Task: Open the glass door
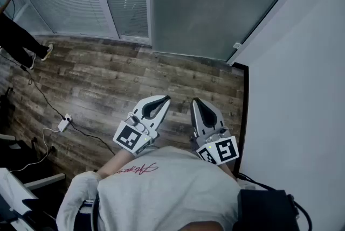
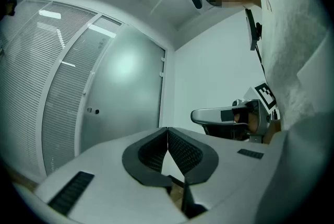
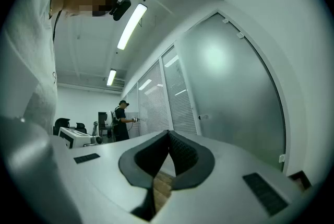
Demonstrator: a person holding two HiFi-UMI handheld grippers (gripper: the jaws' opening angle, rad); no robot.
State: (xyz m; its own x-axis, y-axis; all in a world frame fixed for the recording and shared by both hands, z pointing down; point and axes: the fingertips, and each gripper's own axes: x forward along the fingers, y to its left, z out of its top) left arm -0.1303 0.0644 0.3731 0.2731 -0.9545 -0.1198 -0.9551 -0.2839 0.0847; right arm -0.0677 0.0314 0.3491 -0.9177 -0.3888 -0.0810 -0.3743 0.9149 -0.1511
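Standing on a wooden floor facing the frosted glass door, a person holds the left gripper and right gripper side by side at waist level, aimed forward as if ready to approach. Both pairs of jaws are pressed together on nothing, and the door looks closed, well apart from them, beside a white wall

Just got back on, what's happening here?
A person stands on the wood floor facing the frosted glass door, which looks closed. The left tool and right tool are held near the chest, both shut and empty, well short of the door. Opening hasn't started.
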